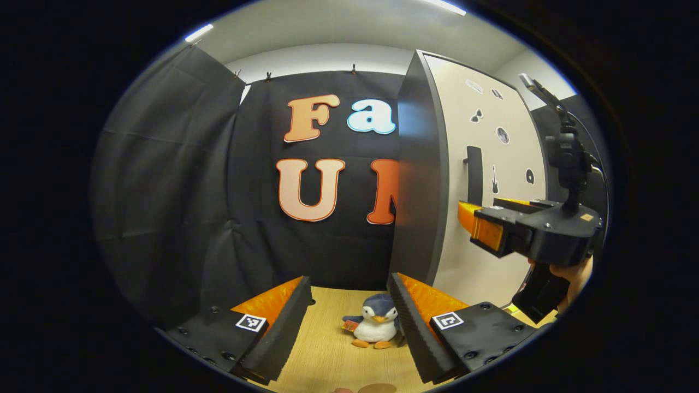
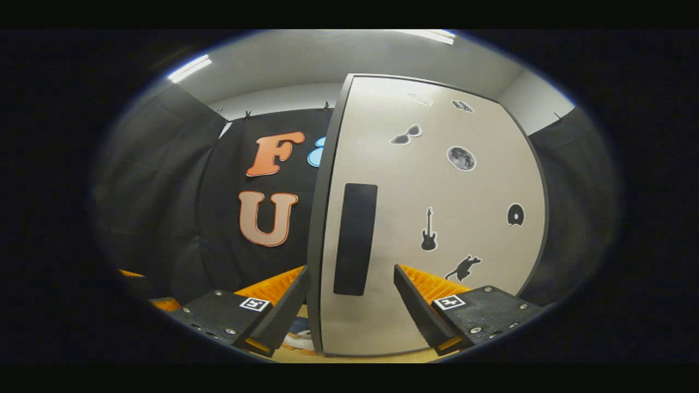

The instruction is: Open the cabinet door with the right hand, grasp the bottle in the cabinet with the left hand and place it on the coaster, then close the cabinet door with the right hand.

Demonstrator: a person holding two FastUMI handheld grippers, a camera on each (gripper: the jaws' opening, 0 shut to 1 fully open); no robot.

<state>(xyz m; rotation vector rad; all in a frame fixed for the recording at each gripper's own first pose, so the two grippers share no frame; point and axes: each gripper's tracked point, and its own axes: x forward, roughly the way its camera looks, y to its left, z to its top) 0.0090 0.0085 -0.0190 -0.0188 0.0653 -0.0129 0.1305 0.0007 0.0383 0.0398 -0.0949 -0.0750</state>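
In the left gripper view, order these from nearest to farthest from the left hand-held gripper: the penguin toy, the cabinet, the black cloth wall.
1. Penguin toy, on the table between the left hand-held gripper fingers.
2. Cabinet, right of centre.
3. Black cloth wall, behind both.

Black cloth walls (image 1: 164, 180), white ceiling with strip lights (image 2: 188, 68), wooden tabletop (image 1: 333, 349).

This is a small booth set up for recording, not a real home. Black cloth (image 1: 180, 180) hangs from clips as the walls. A plain white ceiling with long lights (image 2: 188, 68) sits above. A wooden table (image 1: 327, 355) holds a toy penguin (image 1: 375, 326). A pale cabinet door (image 2: 437, 218) has little stickers on it, such as a guitar (image 2: 428, 229) and a moon (image 2: 461, 158).
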